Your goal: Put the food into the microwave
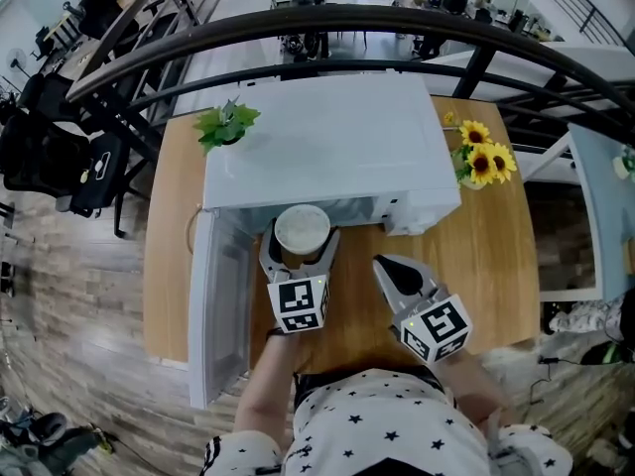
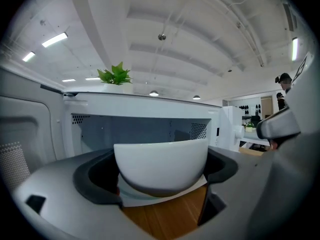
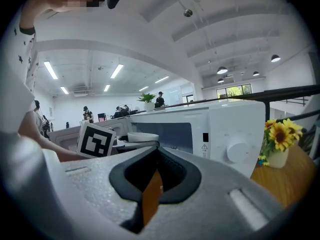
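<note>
The left gripper [image 1: 301,249] is clamped on a white bowl [image 1: 302,226], one jaw on each side of its round wall. It holds the bowl level above the wooden table [image 1: 491,266], right at the open mouth of the microwave [image 1: 327,137]. From above, the inside of the bowl looks pale, and I cannot tell what food it holds. Nor can I tell whether the bowl has crossed the threshold. In the left gripper view the grey cavity sits straight behind the bowl, with bare wood under it.

The microwave door [image 1: 216,305] is swung out to the left and reaches toward the person, close along the left side of the left gripper. The right gripper [image 1: 385,266] hangs over the table to the right of the left one, clear of the bowl and near the front of the microwave's control panel. Its jaws are pressed together with nothing between them, and only a thin slit of wood shows through. A round knob [image 3: 240,152] sits on the control panel.

A small green plant [image 1: 226,123] stands at the microwave's back left corner. A vase of sunflowers [image 1: 483,160] stands on the table just to the right of the microwave. Behind the table runs a black railing [image 1: 327,26]. Beyond it is an open office with desks, and dark chairs [image 1: 40,157] stand off to the left.
</note>
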Demonstrator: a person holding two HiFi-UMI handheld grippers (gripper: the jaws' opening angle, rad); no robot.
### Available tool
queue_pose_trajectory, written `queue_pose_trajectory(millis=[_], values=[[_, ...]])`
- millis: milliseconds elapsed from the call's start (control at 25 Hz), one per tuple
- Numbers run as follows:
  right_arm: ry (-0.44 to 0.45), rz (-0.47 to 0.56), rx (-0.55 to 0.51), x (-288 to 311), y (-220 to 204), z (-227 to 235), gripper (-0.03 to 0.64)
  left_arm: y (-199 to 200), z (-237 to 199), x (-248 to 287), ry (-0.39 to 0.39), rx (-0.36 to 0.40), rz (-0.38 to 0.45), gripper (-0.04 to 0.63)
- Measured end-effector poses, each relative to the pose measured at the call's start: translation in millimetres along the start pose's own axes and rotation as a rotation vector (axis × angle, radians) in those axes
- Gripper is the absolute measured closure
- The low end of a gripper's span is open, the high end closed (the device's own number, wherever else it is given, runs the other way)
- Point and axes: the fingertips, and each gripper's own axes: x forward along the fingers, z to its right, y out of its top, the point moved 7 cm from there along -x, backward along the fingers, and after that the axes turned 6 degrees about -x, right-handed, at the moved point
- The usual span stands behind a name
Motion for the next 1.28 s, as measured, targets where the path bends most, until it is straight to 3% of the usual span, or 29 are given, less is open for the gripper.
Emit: queue_pose_trajectory(millis=[1080, 1280], values=[[-0.033, -0.059, 0.033, 22.8, -13.2, 14.5, 0.612, -40.9, -31.4, 82.6, 0.019, -0.027, -0.150, 0.106], [-0.032, -0.064, 0.036, 24.8, -13.8, 15.4, 0.612, -42.5, -29.1, 94.2, 0.015, 0.022, -0.172, 0.106]])
